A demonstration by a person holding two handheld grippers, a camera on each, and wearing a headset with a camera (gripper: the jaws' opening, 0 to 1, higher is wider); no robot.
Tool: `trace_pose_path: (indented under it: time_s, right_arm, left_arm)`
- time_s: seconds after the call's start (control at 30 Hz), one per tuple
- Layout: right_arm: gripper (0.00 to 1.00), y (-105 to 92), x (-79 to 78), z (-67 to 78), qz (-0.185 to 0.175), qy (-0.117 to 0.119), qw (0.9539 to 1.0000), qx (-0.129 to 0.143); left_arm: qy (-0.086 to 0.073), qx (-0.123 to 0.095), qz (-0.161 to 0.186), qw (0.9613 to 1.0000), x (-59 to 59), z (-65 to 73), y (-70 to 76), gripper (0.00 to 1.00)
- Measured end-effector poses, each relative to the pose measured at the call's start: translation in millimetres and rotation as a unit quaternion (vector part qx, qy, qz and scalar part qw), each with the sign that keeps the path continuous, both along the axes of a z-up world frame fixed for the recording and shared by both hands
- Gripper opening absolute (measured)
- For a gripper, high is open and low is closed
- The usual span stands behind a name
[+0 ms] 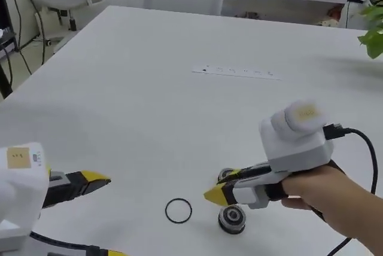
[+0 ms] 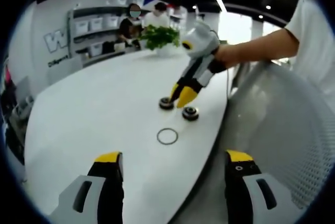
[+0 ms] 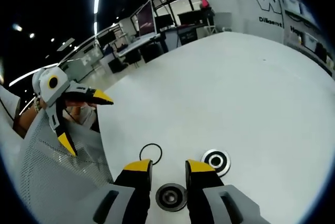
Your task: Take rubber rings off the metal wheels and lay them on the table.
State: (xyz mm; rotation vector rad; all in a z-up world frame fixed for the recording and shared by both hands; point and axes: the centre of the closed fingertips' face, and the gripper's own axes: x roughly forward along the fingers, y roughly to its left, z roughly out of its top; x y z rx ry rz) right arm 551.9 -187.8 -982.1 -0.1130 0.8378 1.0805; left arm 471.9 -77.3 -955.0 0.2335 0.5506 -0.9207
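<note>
Table: we see a wide white table (image 1: 179, 88) with a white power strip (image 1: 236, 72) lying farther back on it and the leaves of a plant (image 1: 374, 34) at its far right edge.
Rubber ring: one black rubber ring (image 1: 166, 211) lies flat on the bare table near the front edge, just beside the near wheel and apart from both grippers.
Near wheel: the near wheel (image 1: 232, 218) stands on the table just below the tips of the right gripper; in the right gripper view we see it through the gap between the jaws.
Far wheel: the far wheel (image 1: 226, 174) sits just behind that gripper, partly hidden by it.
Right gripper: the right gripper (image 3: 170, 165), held by a hand (image 1: 311, 187), points across the table between the two wheels. Its jaws stand a narrow gap apart, and we see nothing clamped between them.
Left gripper: the left gripper (image 2: 174, 157) hangs at the front left, well apart from the wheels, its jaws spread wide and holding nothing.
</note>
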Motion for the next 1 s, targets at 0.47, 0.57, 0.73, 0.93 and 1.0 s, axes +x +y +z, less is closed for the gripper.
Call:
trace_pose_path:
  time_s: [0.47,0.57,0.73,0.93,1.0]
  right_arm:
    - [0.32,-45.6,-6.4,20.2,-0.050,-0.019,0.9979,0.038]
    - [0.34,-53.3,-8.3,17.7,-0.061,-0.012,0.9974,0.037]
    - [0.37,-54.6,-8.9,11.7,-0.057,-0.016,0.9978,0.030]
    - [0.42,-46.1,-20.6,6.2,-0.021,-0.017,0.9993,0.027]
    - [0.42,-47.5,-20.3,2.4,-0.008,-0.024,0.9995,0.017]
  left_arm:
    - [-0.025,-0.012,-0.046,0.9986,1.9,35.1,-21.5,0.85]
    - [-0.041,-0.012,-0.067,0.9969,10.6,49.3,-33.6,0.85]
    - [-0.072,-0.025,-0.067,0.9948,33.6,79.4,-54.7,0.83]
    - [-0.101,-0.012,-0.110,0.9887,48.6,91.4,-82.8,0.81]
    - [-0.106,0.003,-0.119,0.9872,56.0,89.7,-93.1,0.80]
